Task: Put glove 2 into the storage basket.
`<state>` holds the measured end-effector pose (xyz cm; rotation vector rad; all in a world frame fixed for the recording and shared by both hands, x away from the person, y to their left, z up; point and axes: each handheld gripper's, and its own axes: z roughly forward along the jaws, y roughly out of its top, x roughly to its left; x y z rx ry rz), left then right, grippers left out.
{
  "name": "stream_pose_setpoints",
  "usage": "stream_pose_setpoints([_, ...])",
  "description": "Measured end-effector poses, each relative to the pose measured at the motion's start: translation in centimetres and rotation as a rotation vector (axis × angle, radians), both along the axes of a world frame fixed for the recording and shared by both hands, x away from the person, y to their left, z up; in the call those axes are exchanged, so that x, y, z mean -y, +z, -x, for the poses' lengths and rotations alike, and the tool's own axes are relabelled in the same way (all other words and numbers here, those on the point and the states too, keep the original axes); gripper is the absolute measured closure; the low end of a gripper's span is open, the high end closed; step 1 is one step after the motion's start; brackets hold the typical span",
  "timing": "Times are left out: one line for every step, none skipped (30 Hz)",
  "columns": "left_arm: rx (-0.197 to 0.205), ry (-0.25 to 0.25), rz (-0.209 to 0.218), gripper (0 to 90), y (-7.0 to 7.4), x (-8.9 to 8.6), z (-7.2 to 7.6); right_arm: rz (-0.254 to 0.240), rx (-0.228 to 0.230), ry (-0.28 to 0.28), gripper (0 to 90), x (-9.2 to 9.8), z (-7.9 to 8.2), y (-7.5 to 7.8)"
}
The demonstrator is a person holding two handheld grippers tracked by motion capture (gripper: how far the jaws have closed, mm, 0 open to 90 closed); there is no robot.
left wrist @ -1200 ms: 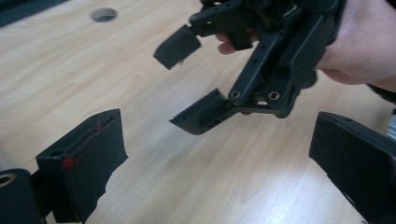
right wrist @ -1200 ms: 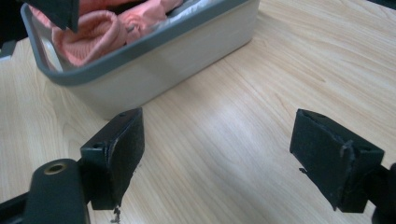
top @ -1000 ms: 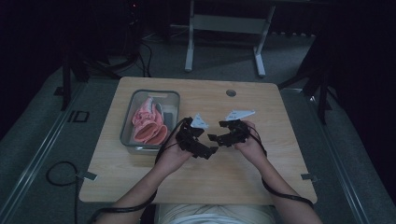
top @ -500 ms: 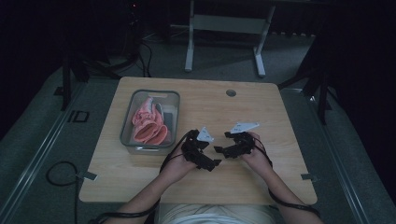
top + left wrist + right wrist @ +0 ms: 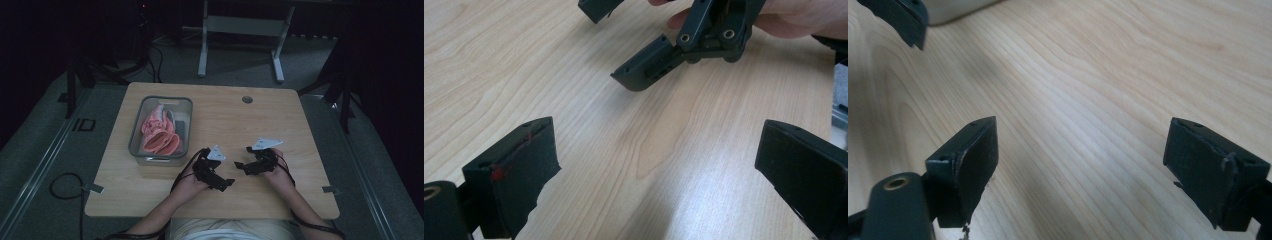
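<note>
My left gripper rests low over the wooden table near its front edge, jaws pointing right and spread wide with nothing between them. Facing it from the right, my right gripper is open too, and bare wood shows between its jaws. The two grippers' tips are a short gap apart. In the left gripper view the right gripper's jaws hang just ahead, above the tabletop. A clear bin holding pink and white cloth sits left of both grippers.
A round cable hole lies near the table's far edge. A grey stand rises on the floor behind the table. Cables trail from both grippers back along the forearms.
Both grippers have drawn back toward the front edge of the table, away from the bin, and now sit lower. Their jaws stay open.
</note>
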<state>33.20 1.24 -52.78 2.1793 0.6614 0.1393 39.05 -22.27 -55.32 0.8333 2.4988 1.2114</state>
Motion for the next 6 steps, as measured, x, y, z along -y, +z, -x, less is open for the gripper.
stream_pose_setpoints([-0.004, 0.003, 0.001, 2.9, -0.07, -0.02, 0.02, 0.003, -0.004, -0.001, 14.0, 0.07, -0.03, -0.13])
stream_pose_setpoints([-0.004, 0.003, 0.001, 2.9, -0.07, -0.02, 0.02, 0.004, -0.005, -0.003, 14.0, 0.12, -0.08, -0.27])
stream_pose_setpoints([-0.008, 0.006, -0.005, 2.9, -0.12, -0.05, 0.01, 0.004, -0.005, -0.003, 14.0, 0.12, -0.08, -0.27])
stream_pose_setpoints([-0.007, 0.01, -0.011, 2.9, -0.15, -0.08, 0.03, 0.012, -0.01, -0.008, 14.0, 0.19, -0.16, -0.39])
stream_pose_setpoints([-0.005, 0.012, -0.009, 2.8, -0.17, -0.1, 0.05, 0.011, -0.008, -0.011, 14.0, 0.24, -0.19, -0.37])
stream_pose_setpoints([-0.008, 0.01, -0.003, 2.8, -0.19, -0.13, 0.06, 0.011, -0.008, -0.011, 14.0, 0.24, -0.19, -0.37])
